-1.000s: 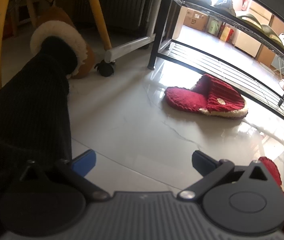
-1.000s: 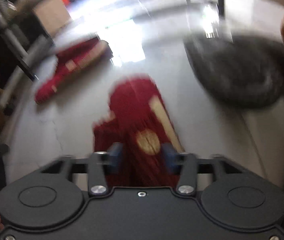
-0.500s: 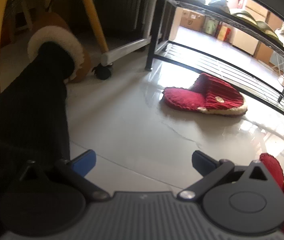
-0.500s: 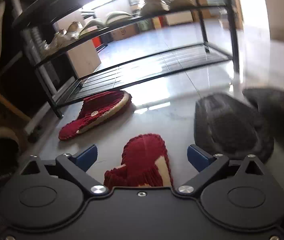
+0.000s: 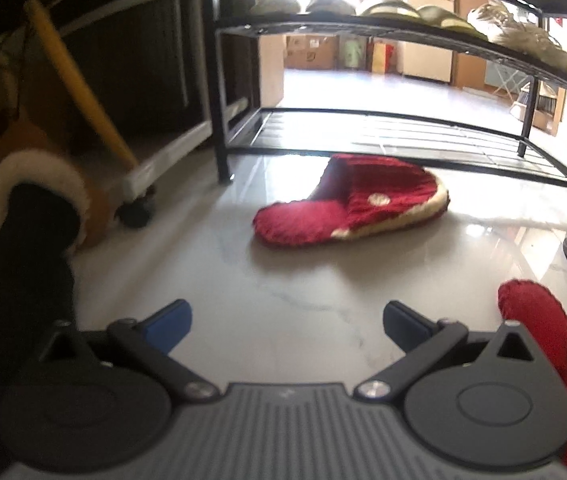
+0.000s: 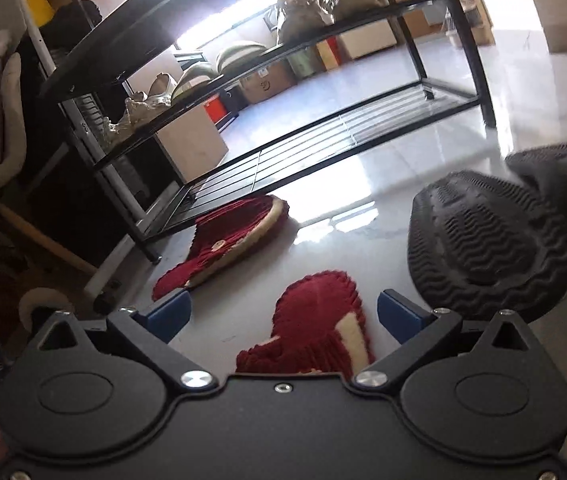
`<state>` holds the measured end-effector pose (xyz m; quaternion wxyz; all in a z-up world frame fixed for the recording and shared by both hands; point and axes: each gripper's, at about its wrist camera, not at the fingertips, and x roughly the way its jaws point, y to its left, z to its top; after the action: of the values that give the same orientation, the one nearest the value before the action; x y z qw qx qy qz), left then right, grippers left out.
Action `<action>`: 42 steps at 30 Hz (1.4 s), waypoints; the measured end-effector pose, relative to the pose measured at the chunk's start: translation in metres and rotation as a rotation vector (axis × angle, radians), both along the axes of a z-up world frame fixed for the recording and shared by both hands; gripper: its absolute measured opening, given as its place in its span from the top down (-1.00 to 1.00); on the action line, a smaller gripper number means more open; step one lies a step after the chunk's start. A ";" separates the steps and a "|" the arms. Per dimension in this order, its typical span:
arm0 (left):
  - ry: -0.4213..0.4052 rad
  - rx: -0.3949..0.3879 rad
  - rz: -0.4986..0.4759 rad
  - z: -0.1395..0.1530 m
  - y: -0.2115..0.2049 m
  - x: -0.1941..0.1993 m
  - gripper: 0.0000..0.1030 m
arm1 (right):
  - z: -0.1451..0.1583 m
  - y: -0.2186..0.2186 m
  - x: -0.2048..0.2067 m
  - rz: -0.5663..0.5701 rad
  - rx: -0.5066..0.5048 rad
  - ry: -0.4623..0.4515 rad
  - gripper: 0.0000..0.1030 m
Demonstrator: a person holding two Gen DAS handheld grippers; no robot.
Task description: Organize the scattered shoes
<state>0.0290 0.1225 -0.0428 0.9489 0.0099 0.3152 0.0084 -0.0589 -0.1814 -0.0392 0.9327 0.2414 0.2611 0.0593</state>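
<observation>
The near red slipper (image 6: 319,320) lies on the floor (image 6: 383,168) straight ahead of the right gripper (image 6: 283,316), between its wide-spread fingers (image 6: 167,314), its long axis running roughly along them. That hand looks the nearer, so I'd guess it goes down on this one. The other red slipper (image 5: 351,200) lies farther off, crosswise, just before the rack (image 5: 383,136). The left gripper (image 5: 285,326), fingers also wide and empty, faces it over bare floor. A grey shoe (image 6: 487,248) sits sole-up just right.

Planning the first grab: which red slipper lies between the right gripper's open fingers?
The nearer red slipper, toe pointing away; the other red slipper lies by the shoe rack.
</observation>
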 end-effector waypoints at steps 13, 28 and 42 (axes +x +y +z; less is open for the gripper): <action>0.002 -0.010 -0.076 -0.002 -0.043 0.066 -0.99 | -0.013 -0.014 0.009 -0.026 0.101 0.047 -0.97; 0.040 0.002 -0.084 -0.021 -0.057 0.121 -0.99 | -0.021 -0.012 0.015 -0.018 0.120 0.056 -0.97; 0.075 -0.044 -0.075 -0.036 -0.070 0.152 -0.99 | -0.030 -0.004 0.020 0.015 0.116 0.094 -0.97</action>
<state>0.1806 0.0530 -0.0792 0.9362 0.0012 0.3499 -0.0345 -0.0387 -0.1856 -0.0688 0.9034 0.2956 0.3026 0.0698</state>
